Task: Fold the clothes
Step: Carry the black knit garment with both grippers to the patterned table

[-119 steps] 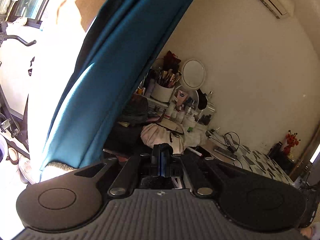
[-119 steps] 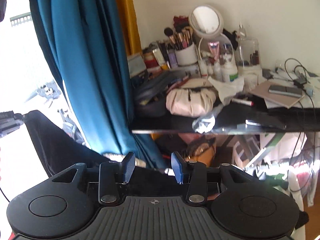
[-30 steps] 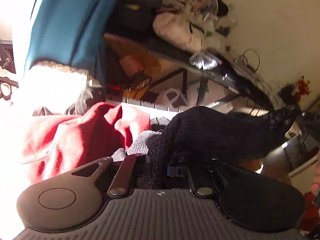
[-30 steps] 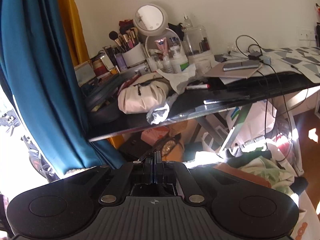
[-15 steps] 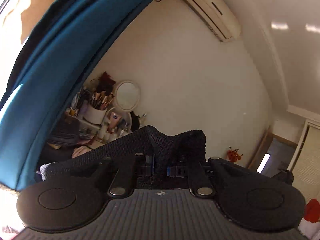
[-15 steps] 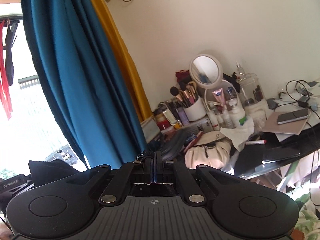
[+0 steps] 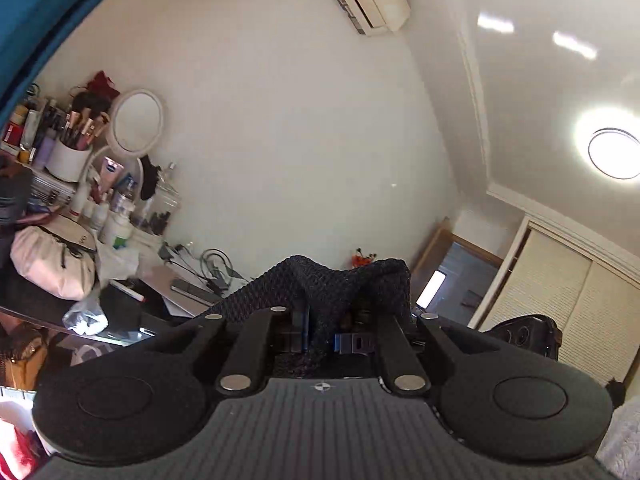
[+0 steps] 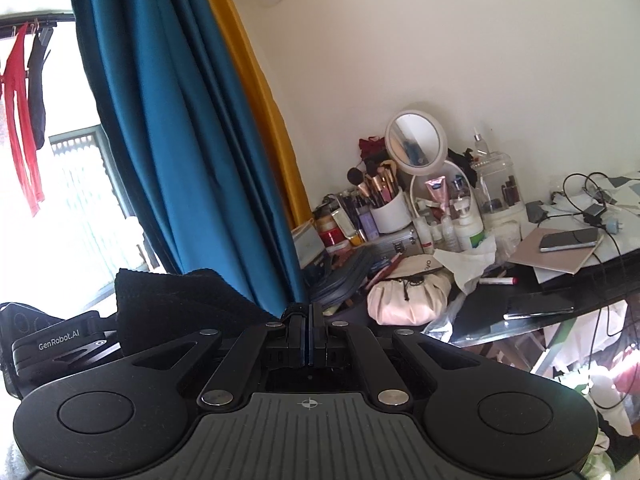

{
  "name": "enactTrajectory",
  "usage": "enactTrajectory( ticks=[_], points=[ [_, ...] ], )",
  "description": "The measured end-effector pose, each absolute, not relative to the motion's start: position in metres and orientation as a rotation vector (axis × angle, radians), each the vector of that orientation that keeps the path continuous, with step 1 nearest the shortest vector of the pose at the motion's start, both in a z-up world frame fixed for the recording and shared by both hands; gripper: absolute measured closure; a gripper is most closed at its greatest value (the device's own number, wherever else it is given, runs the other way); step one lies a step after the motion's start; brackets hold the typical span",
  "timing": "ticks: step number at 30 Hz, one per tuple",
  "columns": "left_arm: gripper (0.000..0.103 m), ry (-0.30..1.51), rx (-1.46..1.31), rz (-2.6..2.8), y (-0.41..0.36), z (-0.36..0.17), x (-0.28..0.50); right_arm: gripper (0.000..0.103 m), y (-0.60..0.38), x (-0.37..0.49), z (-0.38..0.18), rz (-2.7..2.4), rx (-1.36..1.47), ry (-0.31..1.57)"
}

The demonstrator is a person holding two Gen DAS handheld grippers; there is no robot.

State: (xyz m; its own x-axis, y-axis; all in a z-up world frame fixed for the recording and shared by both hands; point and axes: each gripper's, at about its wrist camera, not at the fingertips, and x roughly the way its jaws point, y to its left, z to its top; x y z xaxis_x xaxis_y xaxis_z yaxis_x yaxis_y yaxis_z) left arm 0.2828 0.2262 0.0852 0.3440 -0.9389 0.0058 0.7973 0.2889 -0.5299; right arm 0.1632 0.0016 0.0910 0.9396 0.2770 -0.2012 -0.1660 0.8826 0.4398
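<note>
A black knit garment (image 7: pixel 344 280) is bunched between the blue pads of my left gripper (image 7: pixel 320 332), which is shut on it and points up toward the wall and ceiling. In the right wrist view the same garment (image 8: pixel 172 300) spreads from the left gripper's body (image 8: pixel 60 340) across to my right gripper (image 8: pixel 308 320). The right fingers are pressed together, and the cloth's sloping edge runs into their tips. The rest of the garment hangs below, out of sight.
A cluttered dressing table (image 8: pixel 560 292) with a round mirror (image 8: pixel 416 140), brushes, bottles, a pink pouch (image 8: pixel 404 296) and cables stands ahead. A blue curtain (image 8: pixel 180 140) hangs at the left. Clothes lie on the floor at the right (image 8: pixel 612 384). A wardrobe (image 7: pixel 580 300) stands at the right.
Both grippers have risen and tilted upward with the black garment. The left view has swung right, from the curtain to the wall, ceiling and wardrobe. Both stay shut.
</note>
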Motion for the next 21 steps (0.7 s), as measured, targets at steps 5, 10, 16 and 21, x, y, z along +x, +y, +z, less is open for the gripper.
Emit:
enactTrajectory(
  ticks=[5, 10, 16, 21],
  points=[
    [0.093, 0.359, -0.4, -1.228, 0.151, 0.094, 0.241, 0.102, -0.035, 0.128, 0.093, 0.281, 0.436, 0.25],
    [0.093, 0.385, -0.362, -1.271, 0.071, 0.1, 0.2, 0.102, -0.109, 0.077, 0.093, 0.275, 0.498, 0.238],
    [0.093, 0.385, -0.314, -1.334, -0.042, 0.1, 0.145, 0.101, -0.207, -0.001, 0.09, 0.213, 0.48, 0.199],
    [0.093, 0.387, -0.32, -1.421, -0.126, 0.099, 0.108, 0.101, -0.276, -0.05, 0.095, 0.129, 0.468, 0.18]
  ],
)
